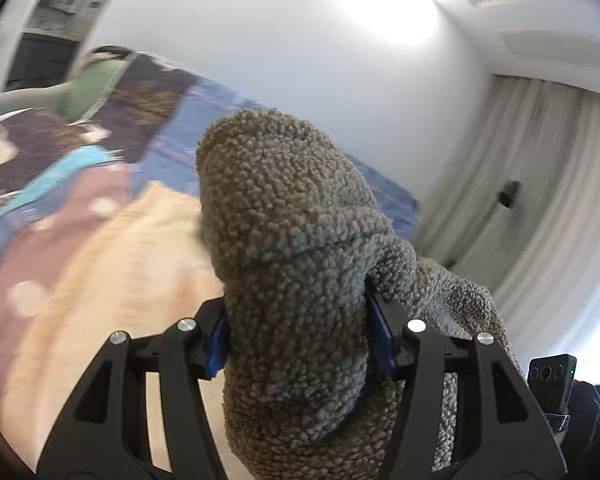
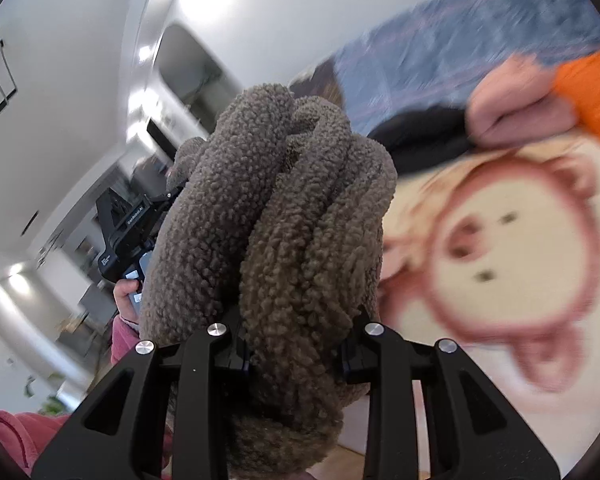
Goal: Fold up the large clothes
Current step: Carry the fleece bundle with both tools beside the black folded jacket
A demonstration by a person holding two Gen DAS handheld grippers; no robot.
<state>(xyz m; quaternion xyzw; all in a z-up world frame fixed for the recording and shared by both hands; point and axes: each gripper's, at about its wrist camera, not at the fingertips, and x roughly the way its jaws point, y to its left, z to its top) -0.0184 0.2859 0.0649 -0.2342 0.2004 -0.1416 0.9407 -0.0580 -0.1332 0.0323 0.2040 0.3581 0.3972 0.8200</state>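
A thick grey-brown fleece garment [image 1: 284, 240] is bunched between the blue pads of my left gripper [image 1: 298, 336], which is shut on it and held up over the bed. From the left gripper the fleece trails off to the lower right. In the right wrist view several folds of the same fleece garment [image 2: 292, 208] are squeezed in my right gripper [image 2: 296, 354], also shut on it. The other hand-held gripper [image 2: 128, 228] shows at the left behind the fleece, with a hand [image 2: 126, 296] in a pink sleeve under it.
A bed with a cartoon-print cover [image 2: 500, 248] and a blue plaid sheet [image 1: 204, 128] lies below. On it are an orange garment [image 2: 592, 88], a pink one [image 2: 516, 104], a black one [image 2: 424, 140] and a green one [image 1: 96, 80]. White curtains [image 1: 540, 184] hang at the right.
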